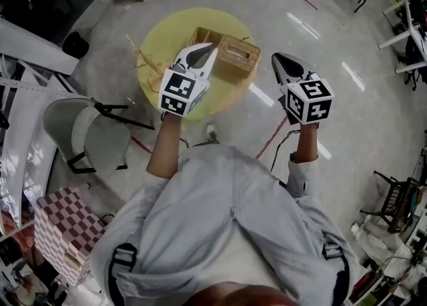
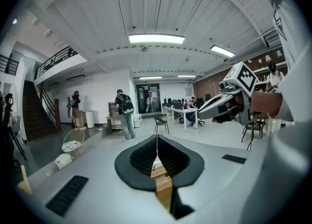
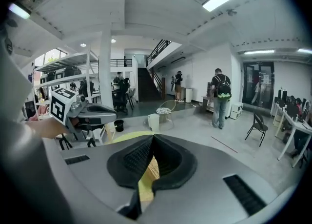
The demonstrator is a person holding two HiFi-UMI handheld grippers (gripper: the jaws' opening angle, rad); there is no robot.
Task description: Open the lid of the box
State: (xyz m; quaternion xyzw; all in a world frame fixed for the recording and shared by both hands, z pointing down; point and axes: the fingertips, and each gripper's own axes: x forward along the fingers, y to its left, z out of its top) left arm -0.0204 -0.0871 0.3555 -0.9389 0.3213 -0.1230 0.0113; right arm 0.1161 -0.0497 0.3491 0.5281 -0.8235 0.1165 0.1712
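In the head view, the woven box point(image 1: 235, 55) stands on the round yellow table point(image 1: 163, 41), toward its far side. The left gripper point(image 1: 212, 49) hangs over the table with its tip just beside the left part of the box; I cannot tell if it touches. The right gripper point(image 1: 277, 58) is past the right edge of the table, above the floor point(image 1: 347, 118), apart from the box.

In the left gripper view, the two jaws are pressed together and hold nothing. In the narrow gap below them shows a piece of the woven box point(image 2: 161, 179).

In the right gripper view, the jaws are also fully closed and empty. The box weave point(image 3: 152, 169) and the yellow table top point(image 3: 145, 189) show below them.
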